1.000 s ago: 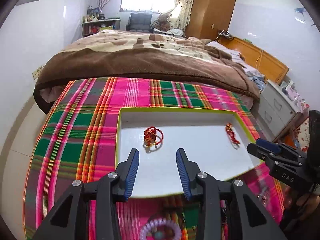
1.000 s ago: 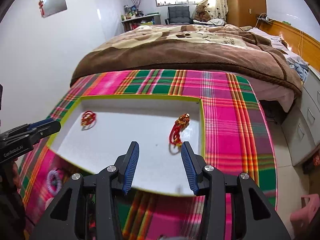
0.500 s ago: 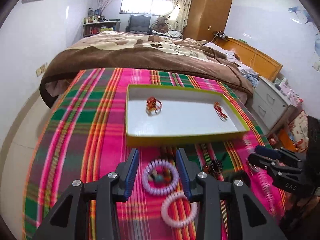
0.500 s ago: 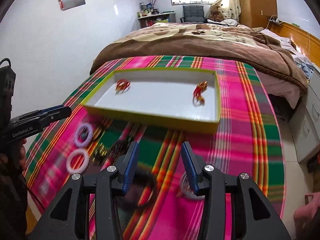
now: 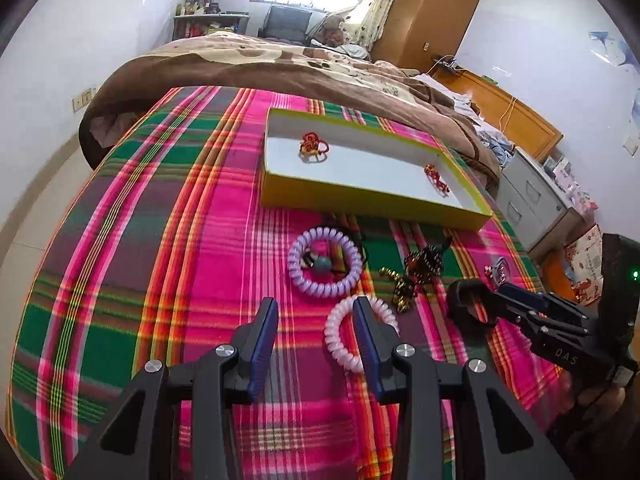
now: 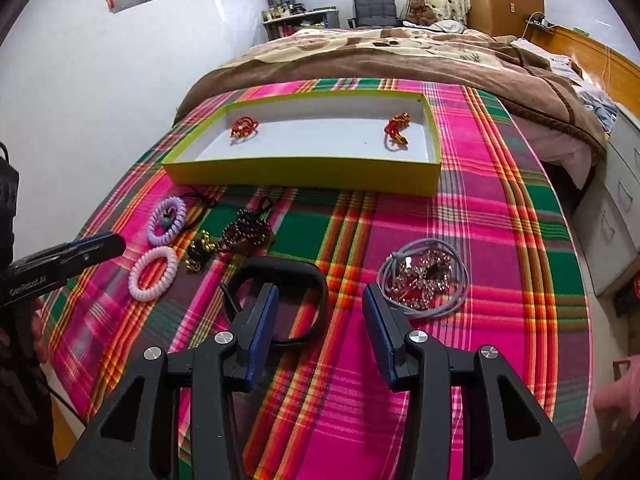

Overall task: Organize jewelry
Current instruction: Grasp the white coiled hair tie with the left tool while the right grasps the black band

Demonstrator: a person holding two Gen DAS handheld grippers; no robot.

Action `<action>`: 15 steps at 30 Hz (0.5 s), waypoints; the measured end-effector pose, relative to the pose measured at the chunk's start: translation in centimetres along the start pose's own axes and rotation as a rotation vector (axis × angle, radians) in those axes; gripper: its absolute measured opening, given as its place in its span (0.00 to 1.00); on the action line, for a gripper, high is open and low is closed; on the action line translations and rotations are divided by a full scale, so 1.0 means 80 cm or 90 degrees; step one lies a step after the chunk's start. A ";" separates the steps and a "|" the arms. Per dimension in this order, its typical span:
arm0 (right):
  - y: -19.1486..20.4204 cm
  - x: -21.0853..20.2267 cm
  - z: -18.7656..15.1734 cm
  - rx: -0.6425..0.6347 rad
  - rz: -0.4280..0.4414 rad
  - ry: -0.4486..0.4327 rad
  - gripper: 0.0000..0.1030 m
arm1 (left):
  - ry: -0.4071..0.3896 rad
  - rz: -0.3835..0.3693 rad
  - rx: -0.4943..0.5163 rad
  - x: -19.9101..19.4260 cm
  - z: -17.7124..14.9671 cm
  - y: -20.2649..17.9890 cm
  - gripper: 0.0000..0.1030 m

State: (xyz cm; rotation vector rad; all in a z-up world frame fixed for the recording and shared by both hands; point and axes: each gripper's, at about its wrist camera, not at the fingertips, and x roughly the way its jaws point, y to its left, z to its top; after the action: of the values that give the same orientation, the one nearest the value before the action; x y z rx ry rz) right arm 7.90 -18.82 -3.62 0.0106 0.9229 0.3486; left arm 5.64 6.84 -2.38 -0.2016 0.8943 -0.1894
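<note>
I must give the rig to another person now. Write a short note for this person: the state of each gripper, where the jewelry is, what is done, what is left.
Left gripper: open, empty, over the pink coil bracelet.
Right gripper: open, empty, over the black band.
Done: two red knotted pieces lie in the yellow-green tray.
Left, all on the plaid cloth in front of the tray: purple coil bracelet, pink coil bracelet, gold chain, dark bead bracelet, black band, grey cord with rhinestone piece.
</note>
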 end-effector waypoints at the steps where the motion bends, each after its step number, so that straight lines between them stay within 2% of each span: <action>1: 0.000 0.000 -0.001 0.000 -0.003 0.000 0.43 | 0.003 0.004 0.001 0.001 -0.002 0.000 0.37; 5: 0.005 0.005 -0.003 -0.008 -0.007 0.012 0.34 | 0.019 0.008 0.011 0.009 -0.006 -0.005 0.37; 8: 0.009 0.007 -0.005 -0.014 -0.013 0.016 0.33 | 0.038 0.023 0.029 0.018 -0.009 -0.012 0.37; 10: 0.008 0.008 -0.005 -0.011 -0.013 0.017 0.32 | 0.035 0.032 0.042 0.020 -0.012 -0.017 0.37; 11: 0.008 0.008 -0.006 -0.010 -0.013 0.018 0.27 | 0.038 0.034 0.045 0.021 -0.012 -0.019 0.37; 15: 0.010 0.009 -0.005 -0.013 -0.011 0.023 0.21 | 0.040 0.042 0.064 0.023 -0.013 -0.026 0.37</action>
State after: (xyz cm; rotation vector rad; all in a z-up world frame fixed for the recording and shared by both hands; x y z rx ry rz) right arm 7.73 -17.91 -4.28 -0.0223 0.9549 0.3427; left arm 5.78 4.27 -3.88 -0.0726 0.9494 -0.1796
